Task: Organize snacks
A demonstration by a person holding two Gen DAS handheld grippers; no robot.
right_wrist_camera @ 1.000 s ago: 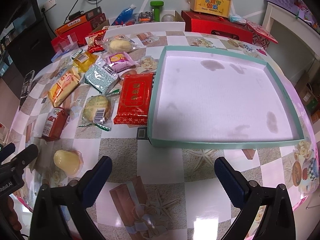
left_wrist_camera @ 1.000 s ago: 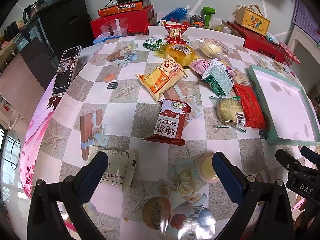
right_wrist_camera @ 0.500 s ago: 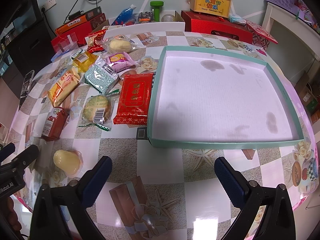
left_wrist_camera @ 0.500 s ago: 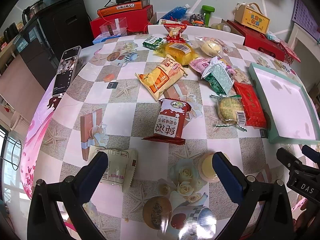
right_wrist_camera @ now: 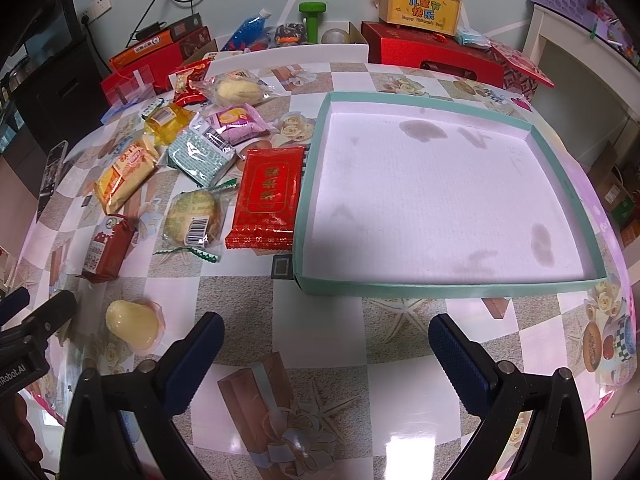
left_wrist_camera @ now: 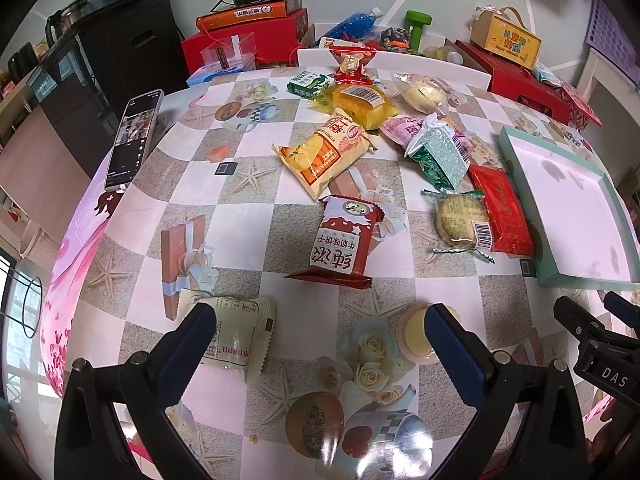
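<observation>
A teal-rimmed tray with a bare white floor lies on the table's right side; it also shows in the left wrist view. Several wrapped snacks lie left of it: a red flat pack, a round biscuit, a dark red biscuit pack, a yellow-orange bag, a green pack. A white sachet and a pale yellow jelly lie near my left gripper, which is open and empty. My right gripper is open and empty, just in front of the tray's near rim.
A phone lies at the table's far left edge. Red boxes, a yellow gift box, a green dumbbell and a blue bottle stand behind the table. A white chair back sits at the far edge.
The left wrist view has shifted slightly, so the tray sits a little further right in it. Both grippers stay open; no snack has moved.
</observation>
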